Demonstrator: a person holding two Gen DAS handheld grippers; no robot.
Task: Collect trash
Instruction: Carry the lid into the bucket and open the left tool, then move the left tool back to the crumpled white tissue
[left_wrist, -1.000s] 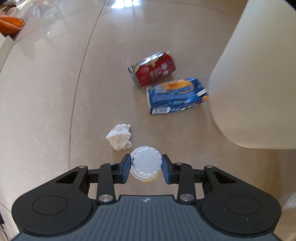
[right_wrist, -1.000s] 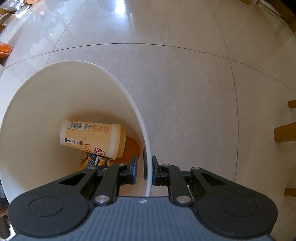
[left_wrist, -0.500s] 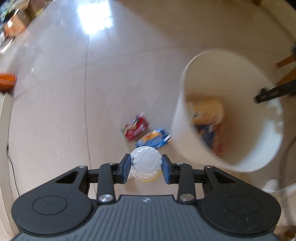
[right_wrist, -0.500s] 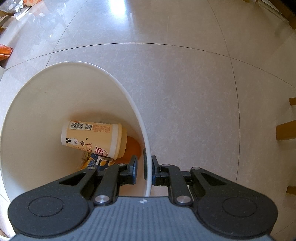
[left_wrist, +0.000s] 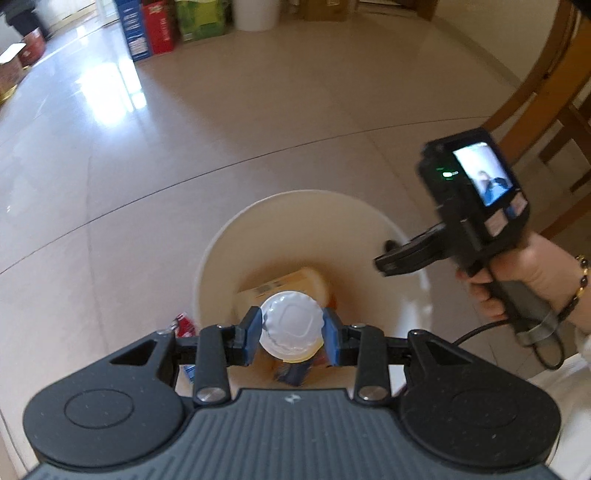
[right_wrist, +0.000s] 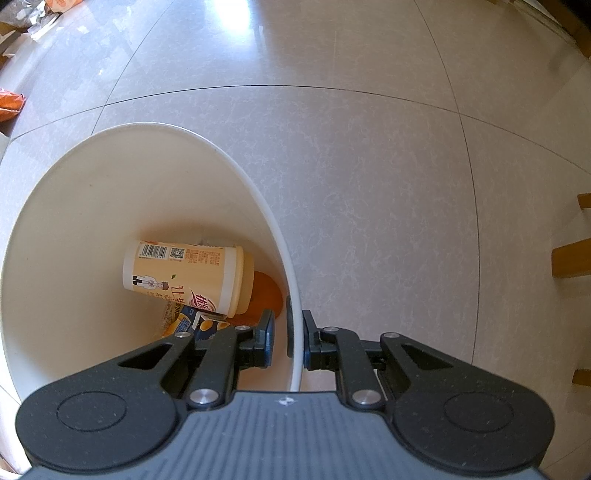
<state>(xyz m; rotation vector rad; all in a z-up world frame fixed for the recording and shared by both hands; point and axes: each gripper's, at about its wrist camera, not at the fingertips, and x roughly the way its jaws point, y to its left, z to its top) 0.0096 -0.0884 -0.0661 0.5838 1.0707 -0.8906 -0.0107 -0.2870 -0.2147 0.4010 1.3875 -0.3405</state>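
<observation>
The left hand-held gripper is clamped on a small bottle with a ridged white cap and yellowish body, directly above the white bin. The right hand-held gripper pinches the bin's rim, nearly closed. Below lies a beige cup with a barcode.

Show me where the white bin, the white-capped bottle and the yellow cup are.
white bin (left_wrist: 236, 225): left wrist view, far rim.
white-capped bottle (left_wrist: 291, 325): left wrist view, middle of cap.
yellow cup (right_wrist: 184, 273): right wrist view, printed side wall.
</observation>
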